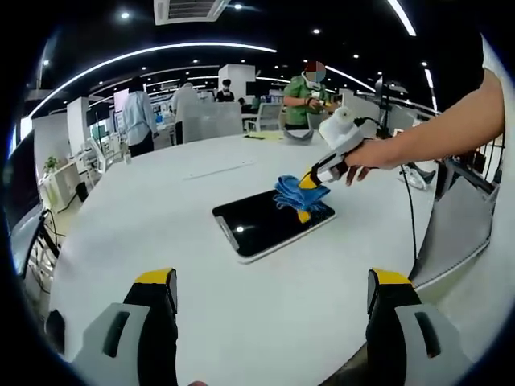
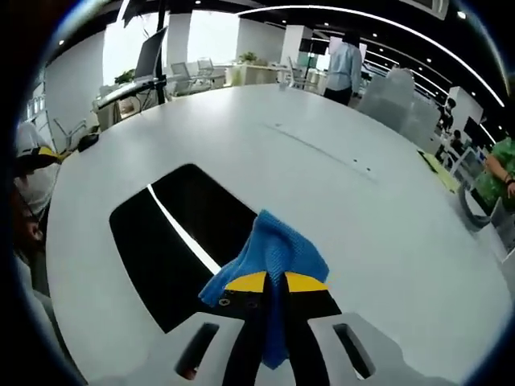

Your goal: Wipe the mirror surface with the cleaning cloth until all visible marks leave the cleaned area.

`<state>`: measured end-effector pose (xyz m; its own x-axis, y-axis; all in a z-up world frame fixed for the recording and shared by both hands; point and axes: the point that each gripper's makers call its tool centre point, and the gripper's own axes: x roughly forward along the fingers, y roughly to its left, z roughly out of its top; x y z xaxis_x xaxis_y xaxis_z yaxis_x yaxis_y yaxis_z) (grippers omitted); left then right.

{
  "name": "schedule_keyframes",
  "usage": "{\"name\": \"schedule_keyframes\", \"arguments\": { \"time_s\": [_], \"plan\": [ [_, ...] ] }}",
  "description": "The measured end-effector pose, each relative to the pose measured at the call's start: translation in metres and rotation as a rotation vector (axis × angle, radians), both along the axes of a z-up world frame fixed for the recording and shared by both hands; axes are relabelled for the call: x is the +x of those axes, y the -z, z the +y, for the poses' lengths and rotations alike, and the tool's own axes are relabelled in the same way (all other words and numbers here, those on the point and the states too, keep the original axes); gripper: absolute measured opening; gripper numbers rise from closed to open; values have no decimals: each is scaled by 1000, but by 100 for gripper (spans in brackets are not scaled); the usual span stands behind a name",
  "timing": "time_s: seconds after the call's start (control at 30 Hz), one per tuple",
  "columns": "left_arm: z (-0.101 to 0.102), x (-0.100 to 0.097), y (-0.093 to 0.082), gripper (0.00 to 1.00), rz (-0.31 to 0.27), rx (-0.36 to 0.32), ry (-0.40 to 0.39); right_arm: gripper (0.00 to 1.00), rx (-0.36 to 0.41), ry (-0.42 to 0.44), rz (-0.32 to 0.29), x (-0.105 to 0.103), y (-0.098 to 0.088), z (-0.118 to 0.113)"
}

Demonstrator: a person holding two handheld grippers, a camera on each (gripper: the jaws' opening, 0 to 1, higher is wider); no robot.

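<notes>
In the left gripper view, the left gripper (image 1: pixel 272 301) hovers over the white table (image 1: pixel 145 209) with its jaws spread wide and nothing between them. Beyond it lies the dark mirror (image 1: pixel 261 223) flat on the table, and the right gripper (image 1: pixel 309 195) — held by a hand (image 1: pixel 372 153) — presses the blue cloth (image 1: pixel 296 193) onto the mirror's far corner.

In the right gripper view, the right gripper (image 2: pixel 273 283) is clamped on the blue cloth (image 2: pixel 273 249), which rests on the mirror (image 2: pixel 173 241) near its edge.
</notes>
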<state>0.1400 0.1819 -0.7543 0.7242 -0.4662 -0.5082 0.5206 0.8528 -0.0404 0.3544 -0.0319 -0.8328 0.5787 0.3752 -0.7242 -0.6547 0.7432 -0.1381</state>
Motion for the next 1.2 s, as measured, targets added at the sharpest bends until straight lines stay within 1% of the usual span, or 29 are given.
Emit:
{"name": "schedule_keyframes", "arguments": {
  "time_s": [0.17,0.27,0.37,0.53,0.63,0.7,0.8,0.93,1.07,1.2],
  "plan": [
    [2,0,1,99,5,2,-3,3,8,15,23,4,8,1],
    [4,0,2,99,8,1,-8,3,29,40,33,5,8,3],
    [6,1,2,99,10,4,-12,5,34,38,39,7,12,6],
    [8,2,1,99,11,4,-16,8,37,11,21,11,14,10],
    [10,1,2,99,16,5,-17,13,46,5,14,14,14,9],
    [10,0,3,99,19,5,-17,17,54,24,7,16,12,7],
    [10,-1,4,99,22,4,-15,18,68,24,-13,12,5,7],
    [10,-1,4,99,22,5,-13,17,78,9,-31,4,-3,12],
    [10,1,2,99,15,0,-17,17,101,-36,-48,-8,-10,23],
    [8,1,1,99,12,2,-15,15,97,-99,-37,-23,-11,36]
  ]
}}
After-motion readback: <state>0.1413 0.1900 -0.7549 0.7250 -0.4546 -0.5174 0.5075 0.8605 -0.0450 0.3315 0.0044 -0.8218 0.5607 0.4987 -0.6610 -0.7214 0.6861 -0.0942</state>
